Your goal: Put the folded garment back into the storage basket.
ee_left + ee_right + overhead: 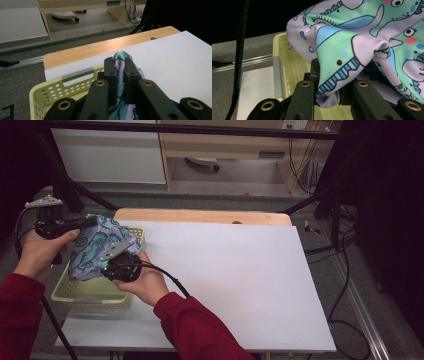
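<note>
Cartoon-printed lilac and green cloth hangs over the pale yellow perforated plastic basket at the frame's left, pinched by both your left gripper and right gripper.

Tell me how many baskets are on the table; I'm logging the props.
1: a pale yellow basket at the table's near left corner. The patterned cloth, held above it by the left gripper and right gripper, hides part of it.
</note>
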A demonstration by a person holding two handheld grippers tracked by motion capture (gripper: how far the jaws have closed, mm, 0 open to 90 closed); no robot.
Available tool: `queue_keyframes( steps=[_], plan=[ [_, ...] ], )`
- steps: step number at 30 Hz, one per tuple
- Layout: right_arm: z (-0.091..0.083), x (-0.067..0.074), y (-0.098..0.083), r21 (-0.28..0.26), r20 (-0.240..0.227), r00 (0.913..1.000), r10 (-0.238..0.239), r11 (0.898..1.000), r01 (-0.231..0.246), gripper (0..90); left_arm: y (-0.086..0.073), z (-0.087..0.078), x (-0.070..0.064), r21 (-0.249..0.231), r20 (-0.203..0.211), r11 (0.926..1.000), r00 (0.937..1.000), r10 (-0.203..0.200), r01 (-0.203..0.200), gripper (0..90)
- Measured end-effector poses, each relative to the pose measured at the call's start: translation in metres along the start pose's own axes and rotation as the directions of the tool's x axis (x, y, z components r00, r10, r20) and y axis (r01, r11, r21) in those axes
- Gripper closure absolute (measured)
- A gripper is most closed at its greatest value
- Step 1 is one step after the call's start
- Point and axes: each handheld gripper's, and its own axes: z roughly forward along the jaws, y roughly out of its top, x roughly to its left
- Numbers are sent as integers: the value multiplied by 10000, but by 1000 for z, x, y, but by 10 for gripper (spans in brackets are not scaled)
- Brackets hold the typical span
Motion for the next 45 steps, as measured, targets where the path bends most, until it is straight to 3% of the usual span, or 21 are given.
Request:
queue_keyframes(
  steps=[8, 29, 38, 45],
  plan=[
    [5, 2, -2, 145, -30, 10000, -67, 9999, 67, 781, -3, 3, -1, 197, -48, 9997, 9999, 149, -148, 837],
    [19, 11, -8, 419, -115, 9999, -45, 9991, 50, 780, -20, 7, 11, 569, -240, 9984, 9997, 61, -47, 836],
    [27, 7, -12, 731, -45, 10000, 19, 9973, -15, 779, -28, 15, 19, 860, -729, 9962, 9971, 225, -162, 836],
    [36, -3, -16, 1191, 112, 9997, 210, 9926, -222, 777, -38, 32, 27, 1010, -1039, 9947, 9946, -77, 182, 836]
  ],
)
